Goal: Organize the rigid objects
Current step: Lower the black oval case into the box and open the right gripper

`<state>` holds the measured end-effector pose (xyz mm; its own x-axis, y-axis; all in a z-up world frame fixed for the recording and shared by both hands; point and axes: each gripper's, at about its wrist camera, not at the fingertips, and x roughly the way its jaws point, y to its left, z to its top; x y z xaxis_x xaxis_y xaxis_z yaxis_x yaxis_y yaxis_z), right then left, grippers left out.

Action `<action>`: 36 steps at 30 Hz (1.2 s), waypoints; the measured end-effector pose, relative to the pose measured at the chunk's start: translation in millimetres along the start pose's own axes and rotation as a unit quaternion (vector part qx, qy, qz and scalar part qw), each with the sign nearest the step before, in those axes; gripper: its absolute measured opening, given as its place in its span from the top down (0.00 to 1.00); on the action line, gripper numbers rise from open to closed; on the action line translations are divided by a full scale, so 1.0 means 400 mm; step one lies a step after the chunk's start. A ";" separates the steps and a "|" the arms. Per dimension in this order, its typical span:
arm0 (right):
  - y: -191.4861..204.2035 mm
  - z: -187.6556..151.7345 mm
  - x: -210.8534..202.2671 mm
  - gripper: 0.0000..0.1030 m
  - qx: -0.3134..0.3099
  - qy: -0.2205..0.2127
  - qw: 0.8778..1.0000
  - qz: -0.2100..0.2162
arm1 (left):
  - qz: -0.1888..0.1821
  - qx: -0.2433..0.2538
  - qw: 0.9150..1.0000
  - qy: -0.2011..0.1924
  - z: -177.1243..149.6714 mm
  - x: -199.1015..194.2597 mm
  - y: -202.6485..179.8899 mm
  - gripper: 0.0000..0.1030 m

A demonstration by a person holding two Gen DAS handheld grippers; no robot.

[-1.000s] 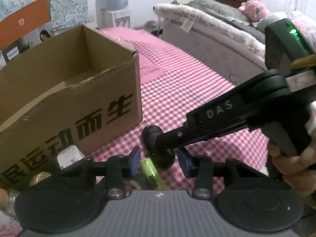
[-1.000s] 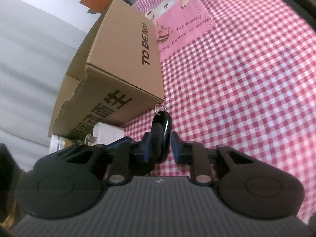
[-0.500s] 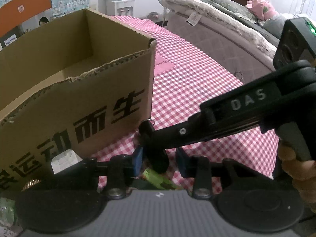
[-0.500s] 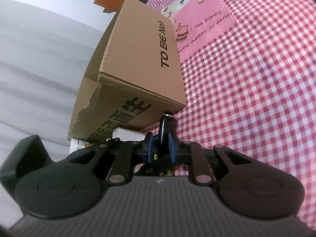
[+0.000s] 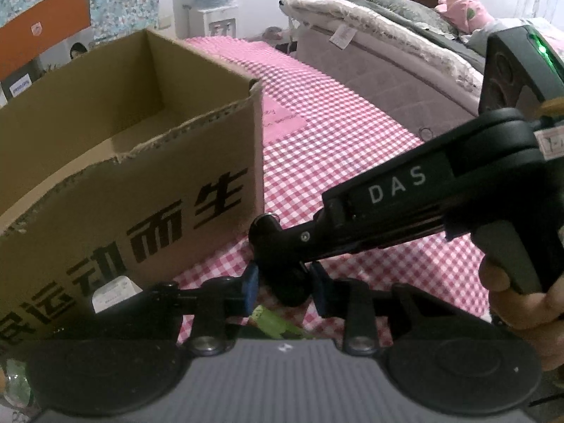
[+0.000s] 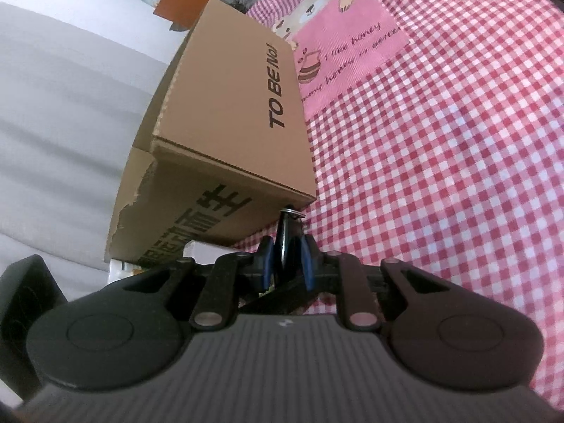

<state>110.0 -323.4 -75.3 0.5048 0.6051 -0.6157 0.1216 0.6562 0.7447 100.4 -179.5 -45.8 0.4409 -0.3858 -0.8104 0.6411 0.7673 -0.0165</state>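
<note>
A black key fob (image 5: 282,278) with a small metal ring (image 6: 292,211) hangs just above the red-checked cloth, by the corner of an open cardboard box (image 5: 141,194). My right gripper (image 6: 285,264) is shut on it, blue pads flat against its thin sides. In the left wrist view that right gripper (image 5: 282,246) reaches in from the right, with a hand on its handle. My left gripper (image 5: 283,290) is closing, and its blue pads touch the fob's two edges from below.
The box (image 6: 246,123) stands on the checked cloth (image 6: 440,176) with its top open. A green object (image 5: 271,320) and a white packet (image 5: 112,292) lie beneath my left gripper. A pink bear patch (image 6: 345,46) lies beyond the box. A bed (image 5: 387,46) runs along the far right.
The left jaws have drawn in from well apart until they meet the fob. The right gripper has kept its grip and tilted slightly. The box now looks closer.
</note>
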 end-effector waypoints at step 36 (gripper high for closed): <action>0.564 0.153 0.105 0.84 -0.151 0.066 0.981 0.099 | 0.115 -0.080 0.989 -0.053 0.107 -0.375 0.354 0.68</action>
<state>210.8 -177.5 82.5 0.3756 0.7740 -0.5097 -0.2366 0.6118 0.7548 152.1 -34.9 98.7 0.6320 -0.2358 -0.7382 0.4120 0.9091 0.0623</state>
